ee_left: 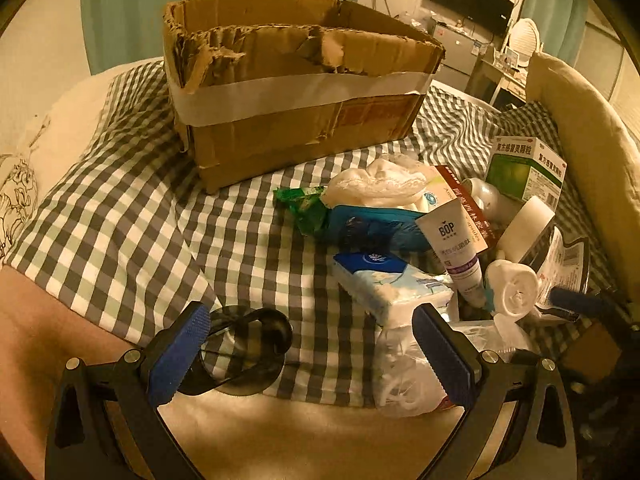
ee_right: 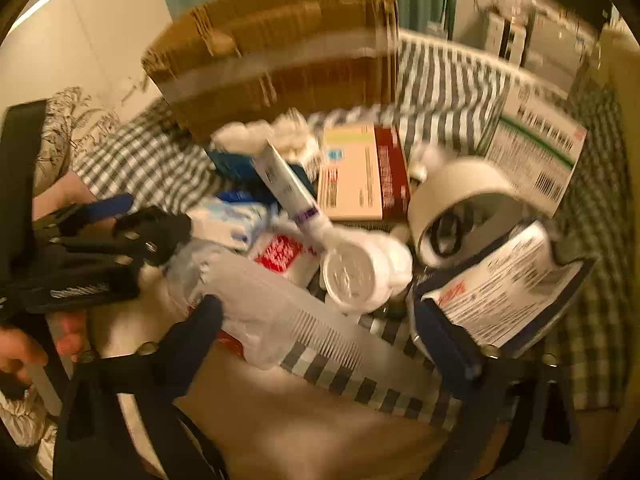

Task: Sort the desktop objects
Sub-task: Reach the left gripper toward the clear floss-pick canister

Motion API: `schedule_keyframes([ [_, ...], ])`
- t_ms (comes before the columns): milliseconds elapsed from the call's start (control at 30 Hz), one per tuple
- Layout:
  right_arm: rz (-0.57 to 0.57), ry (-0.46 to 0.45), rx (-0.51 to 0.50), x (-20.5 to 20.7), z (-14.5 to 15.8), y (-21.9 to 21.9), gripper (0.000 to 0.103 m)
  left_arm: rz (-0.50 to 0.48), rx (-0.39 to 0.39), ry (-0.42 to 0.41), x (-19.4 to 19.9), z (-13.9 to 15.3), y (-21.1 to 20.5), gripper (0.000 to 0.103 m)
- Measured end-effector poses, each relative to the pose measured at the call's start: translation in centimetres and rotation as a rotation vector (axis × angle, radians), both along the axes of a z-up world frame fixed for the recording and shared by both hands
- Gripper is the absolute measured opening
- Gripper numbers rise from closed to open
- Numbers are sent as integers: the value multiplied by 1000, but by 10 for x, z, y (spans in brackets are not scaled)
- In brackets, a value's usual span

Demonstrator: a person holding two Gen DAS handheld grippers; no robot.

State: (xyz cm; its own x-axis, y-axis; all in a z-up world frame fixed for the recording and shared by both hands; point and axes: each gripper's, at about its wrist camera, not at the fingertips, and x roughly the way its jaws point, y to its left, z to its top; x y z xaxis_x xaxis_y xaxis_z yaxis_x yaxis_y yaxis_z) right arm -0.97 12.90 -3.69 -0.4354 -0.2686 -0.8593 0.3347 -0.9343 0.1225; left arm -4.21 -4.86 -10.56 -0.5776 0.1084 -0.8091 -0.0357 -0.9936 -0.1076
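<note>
Clutter pile (ee_left: 420,232) on checked bed, toward right edge; box (ee_left: 296,92) behind, well apart. Left tool (ee_left: 312,344) spread, empty, above bed. Right tool (ee_right: 320,332) spread over clear bag (ee_right: 256,304). Advice: take one item at a time, top first; pinch bag firmly, it looks slippery.

A bed with a green-and-white checked sheet (ee_left: 132,216) carries everything. A torn cardboard box (ee_left: 296,92) sits on the sheet. In front of the box, toward the right, lies a heap: a tissue pack (ee_left: 384,284), a white tube (ee_left: 460,256), a tape roll (ee_left: 528,228) and a green-and-white medicine box (ee_left: 524,172). Left of the heap rests a dark ring (ee_left: 244,356).
</note>
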Motion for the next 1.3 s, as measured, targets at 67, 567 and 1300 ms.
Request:
schedule_keyframes([
  [67, -8, -31, -15, -2, -5, 1, 86, -2, 6, 4, -1, 1, -1, 103],
  [567, 53, -101, -182, -9, -9, 4, 34, -28, -6, 3, -1, -2, 1, 103],
  [1300, 18, -179, 71, -2, -28, 9, 53, -280, -42, 17, 30, 1, 59, 103],
])
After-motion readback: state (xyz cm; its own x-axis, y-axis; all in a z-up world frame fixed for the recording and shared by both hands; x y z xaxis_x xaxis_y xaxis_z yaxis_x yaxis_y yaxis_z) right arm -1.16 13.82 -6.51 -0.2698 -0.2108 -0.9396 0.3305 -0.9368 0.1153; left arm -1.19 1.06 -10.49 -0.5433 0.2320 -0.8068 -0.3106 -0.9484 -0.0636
